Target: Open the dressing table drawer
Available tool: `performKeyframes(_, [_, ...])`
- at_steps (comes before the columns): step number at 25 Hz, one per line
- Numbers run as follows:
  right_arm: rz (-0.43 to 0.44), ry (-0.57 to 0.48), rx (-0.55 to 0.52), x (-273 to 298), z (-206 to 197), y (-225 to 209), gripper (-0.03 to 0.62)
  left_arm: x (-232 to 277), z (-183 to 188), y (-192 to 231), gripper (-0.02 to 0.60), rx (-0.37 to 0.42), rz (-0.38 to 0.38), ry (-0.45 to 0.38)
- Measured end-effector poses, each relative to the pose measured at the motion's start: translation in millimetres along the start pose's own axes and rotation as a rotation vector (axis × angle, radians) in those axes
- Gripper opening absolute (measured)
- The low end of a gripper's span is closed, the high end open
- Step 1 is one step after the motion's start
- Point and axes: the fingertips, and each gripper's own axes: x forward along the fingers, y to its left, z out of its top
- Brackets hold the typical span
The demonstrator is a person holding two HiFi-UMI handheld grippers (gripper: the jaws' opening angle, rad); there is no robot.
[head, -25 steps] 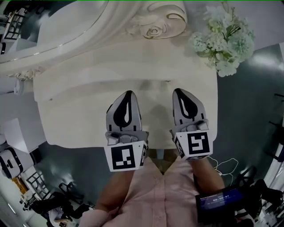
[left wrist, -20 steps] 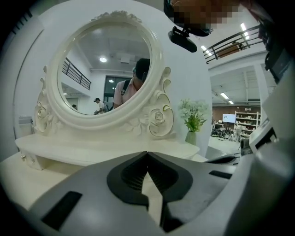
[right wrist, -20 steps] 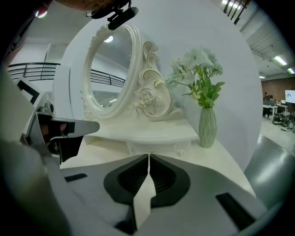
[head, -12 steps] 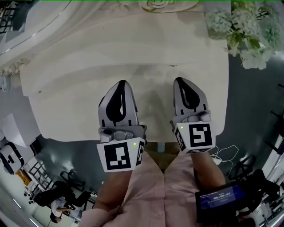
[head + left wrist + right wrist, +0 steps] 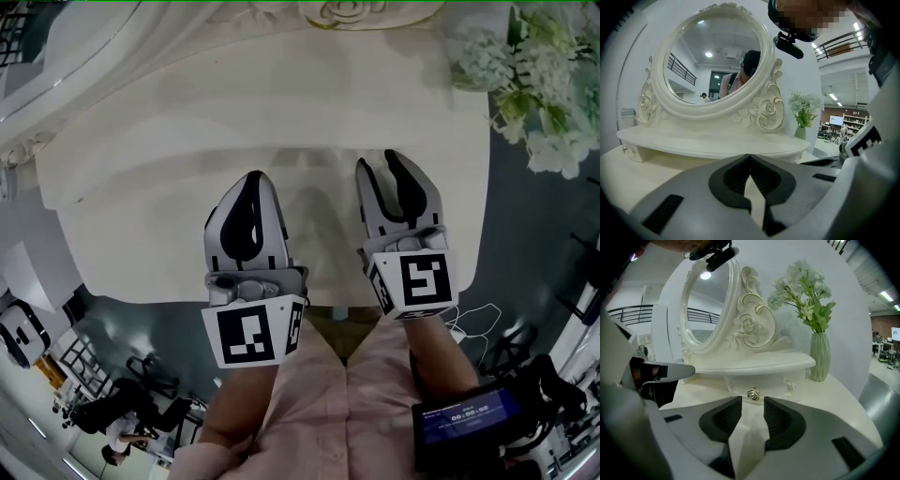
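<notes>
Right gripper view: right claw [image 5: 752,401] just spread, empty, facing knob [image 5: 753,393]; left claw [image 5: 750,156] closed

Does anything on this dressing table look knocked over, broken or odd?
Nothing stands out. The vase of flowers stands upright, the mirror looks intact, and the small drawer beneath it looks shut, knob in place.

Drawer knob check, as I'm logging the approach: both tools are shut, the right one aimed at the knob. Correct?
No: the right tool is open. Its jaws have just been opening, with nothing between them, as the right gripper view shows. The left tool is shut, and the knob lies ahead of the right one.
</notes>
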Motion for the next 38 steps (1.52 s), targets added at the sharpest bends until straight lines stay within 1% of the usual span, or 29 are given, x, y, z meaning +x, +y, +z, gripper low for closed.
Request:
performKeyframes(9, [-0.023,0.009,-0.019,13.9,5.9,-2.8,0.137,9.3,-3.8,7.5,0.021,-0.015,0.010,0.015])
performKeyframes(14, [-0.029,0.012,-0.001,18.6,8.0,-4.0,0.137,10.1,-3.6,10.3,0.021,-0.018,0.016,0.018])
performKeyframes(19, [-0.063,0.017,-0.002,20.2,9.2,-5.7,0.137,8.1,-1.2,15.0,0.021,-0.021,0.022,0.014])
performKeyframes(21, [-0.070,0.022,-0.001,20.6,8.9,-6.0,0.127,8.0,-1.2,15.7,0.021,-0.022,0.023,0.015])
performKeyframes(24, [-0.067,0.026,0.004,20.9,8.2,-5.1,0.103,8.0,-0.7,14.7,0.021,-0.022,0.022,0.013])
performKeyframes(38, [-0.076,0.018,0.008,17.0,5.9,-3.9,0.101,4.6,3.9,12.6,0.021,-0.020,0.015,-0.001])
